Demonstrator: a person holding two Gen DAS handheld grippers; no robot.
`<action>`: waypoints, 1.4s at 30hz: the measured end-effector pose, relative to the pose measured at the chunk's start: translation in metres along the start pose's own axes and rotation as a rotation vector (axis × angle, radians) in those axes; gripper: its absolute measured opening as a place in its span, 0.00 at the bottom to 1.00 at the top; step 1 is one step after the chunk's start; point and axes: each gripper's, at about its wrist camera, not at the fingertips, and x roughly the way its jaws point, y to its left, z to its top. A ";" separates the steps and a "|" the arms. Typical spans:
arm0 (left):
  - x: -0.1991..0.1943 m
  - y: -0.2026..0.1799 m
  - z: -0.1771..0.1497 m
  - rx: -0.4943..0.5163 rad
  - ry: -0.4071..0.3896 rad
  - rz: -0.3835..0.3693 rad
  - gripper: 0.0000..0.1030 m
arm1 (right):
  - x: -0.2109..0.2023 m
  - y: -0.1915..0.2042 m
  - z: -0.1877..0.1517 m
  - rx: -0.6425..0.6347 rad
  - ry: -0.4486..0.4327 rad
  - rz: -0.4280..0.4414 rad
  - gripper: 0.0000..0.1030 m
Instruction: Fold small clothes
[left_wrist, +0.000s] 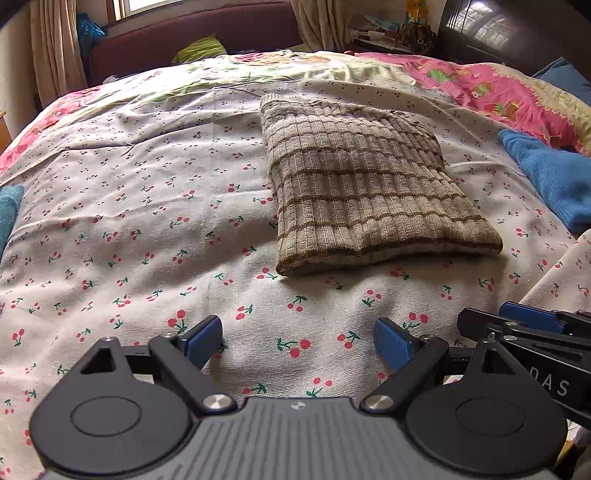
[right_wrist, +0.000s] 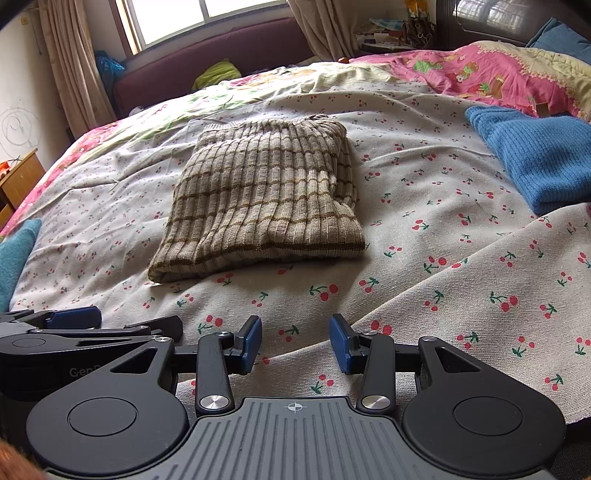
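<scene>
Folded into a thick rectangle, the brown striped knit sweater (left_wrist: 362, 184) is lying flat on the cherry-print bedsheet (left_wrist: 129, 221), well ahead of both grippers. The left gripper (left_wrist: 297, 341) is hovering low over the sheet with its blue fingers spread wide and holding nothing. The right gripper (right_wrist: 295, 341) is sitting just beside it, likewise released and empty, while a blue knit garment (right_wrist: 535, 155) is resting off to the right.

I see both wrist views low over the near bed edge, facing the window, near the folded striped sweater (left_wrist: 365, 184) (right_wrist: 266, 195): left view from its left, right view from its right.
</scene>
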 end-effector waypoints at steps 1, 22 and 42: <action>0.000 0.000 0.000 0.000 -0.001 0.000 0.96 | 0.000 0.000 0.000 0.000 0.000 0.000 0.39; -0.004 -0.003 0.001 0.012 -0.018 0.020 0.96 | 0.000 0.000 0.000 0.001 -0.001 0.001 0.39; -0.005 -0.004 0.001 0.018 -0.023 0.030 0.96 | -0.001 0.002 0.001 -0.005 -0.006 0.000 0.39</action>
